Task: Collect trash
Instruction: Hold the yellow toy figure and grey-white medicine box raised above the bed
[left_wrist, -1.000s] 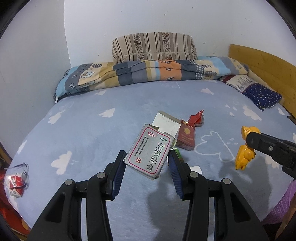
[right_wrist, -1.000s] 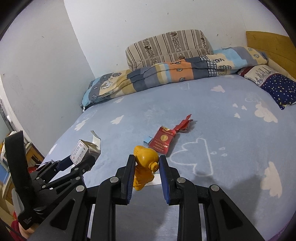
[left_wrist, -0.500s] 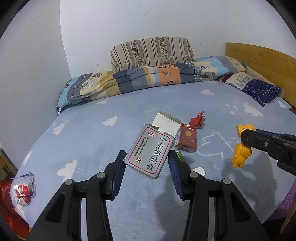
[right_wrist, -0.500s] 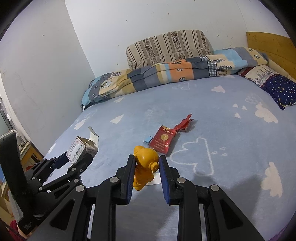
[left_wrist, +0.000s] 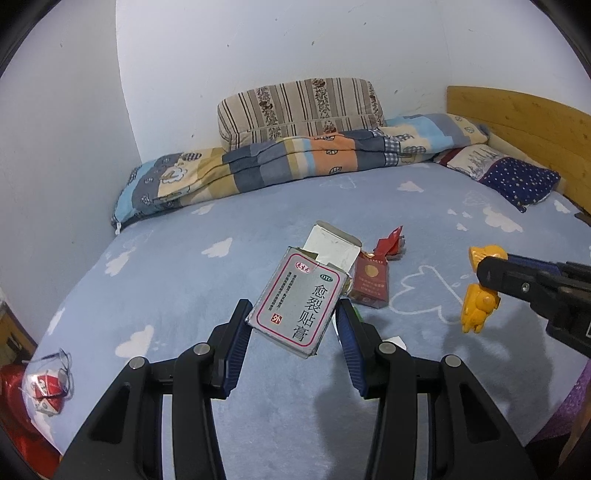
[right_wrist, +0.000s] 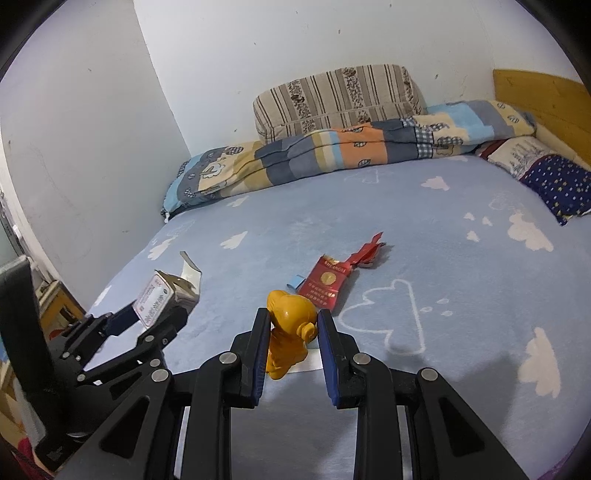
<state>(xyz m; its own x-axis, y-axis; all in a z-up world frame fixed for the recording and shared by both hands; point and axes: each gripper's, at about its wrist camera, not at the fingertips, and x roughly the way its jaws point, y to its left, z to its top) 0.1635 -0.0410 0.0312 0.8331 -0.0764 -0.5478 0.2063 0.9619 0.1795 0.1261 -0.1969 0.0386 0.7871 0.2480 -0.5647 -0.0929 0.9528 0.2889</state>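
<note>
My left gripper (left_wrist: 293, 326) is shut on a grey medicine box (left_wrist: 299, 299) with an open white flap, held above the blue bed sheet (left_wrist: 184, 295); the box also shows in the right wrist view (right_wrist: 162, 295). My right gripper (right_wrist: 291, 339) is shut on a yellow toy figure (right_wrist: 290, 332), which also shows at the right of the left wrist view (left_wrist: 480, 306). A red cigarette pack (right_wrist: 325, 286) and a red wrapper (right_wrist: 369, 251) lie on the sheet ahead. A white paper scrap (right_wrist: 310, 363) lies under the toy.
A folded patchwork quilt (left_wrist: 295, 162) and a striped cushion (left_wrist: 299, 110) lie along the far wall. A starred pillow (left_wrist: 517, 181) rests by the wooden headboard (left_wrist: 524, 125). A clear bag with red trash (left_wrist: 44, 384) sits at the bed's left edge.
Both grippers have risen and drawn back a little with their loads. The bed looks lower and farther. The grips are unchanged.
</note>
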